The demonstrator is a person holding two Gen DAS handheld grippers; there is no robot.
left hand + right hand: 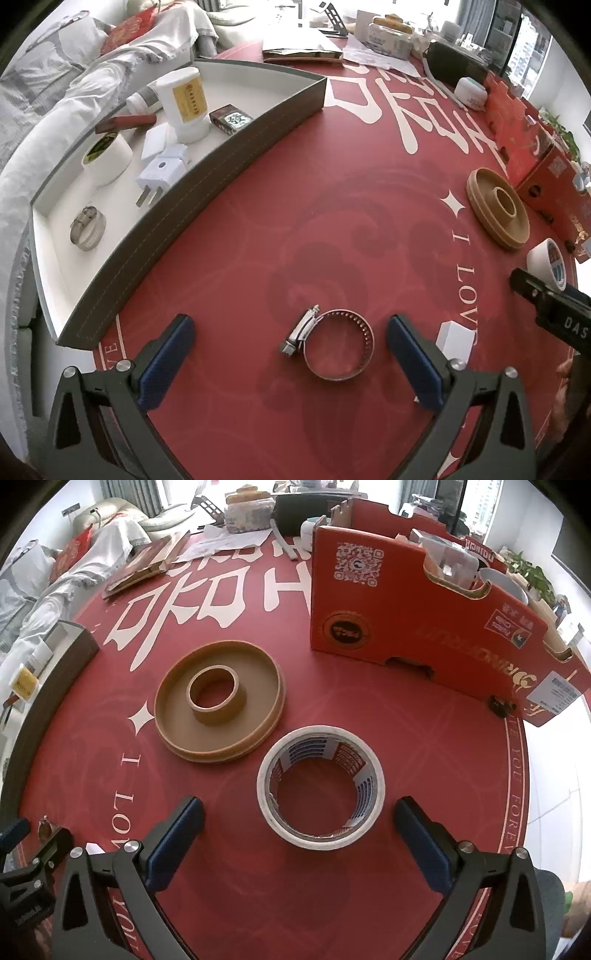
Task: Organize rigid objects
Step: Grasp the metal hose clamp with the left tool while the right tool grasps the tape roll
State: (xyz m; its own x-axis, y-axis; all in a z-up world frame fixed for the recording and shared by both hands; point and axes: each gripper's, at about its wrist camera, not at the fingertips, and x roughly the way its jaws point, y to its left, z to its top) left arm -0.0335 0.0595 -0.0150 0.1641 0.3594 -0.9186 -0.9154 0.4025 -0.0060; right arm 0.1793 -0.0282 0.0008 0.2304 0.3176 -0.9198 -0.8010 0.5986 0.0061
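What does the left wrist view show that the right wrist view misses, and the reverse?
Left only: a hose clamp on the tablecloth between the open left gripper, and the tray's contents, including a second clamp and a plug.
Right only: the QR code on the red box.
Both: the tape roll, the wooden ring, the red box.

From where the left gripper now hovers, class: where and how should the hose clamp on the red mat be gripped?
The hose clamp lies flat with its screw housing at the left. The open left gripper should probably descend from above and close across the band, fingers outside opposite walls.
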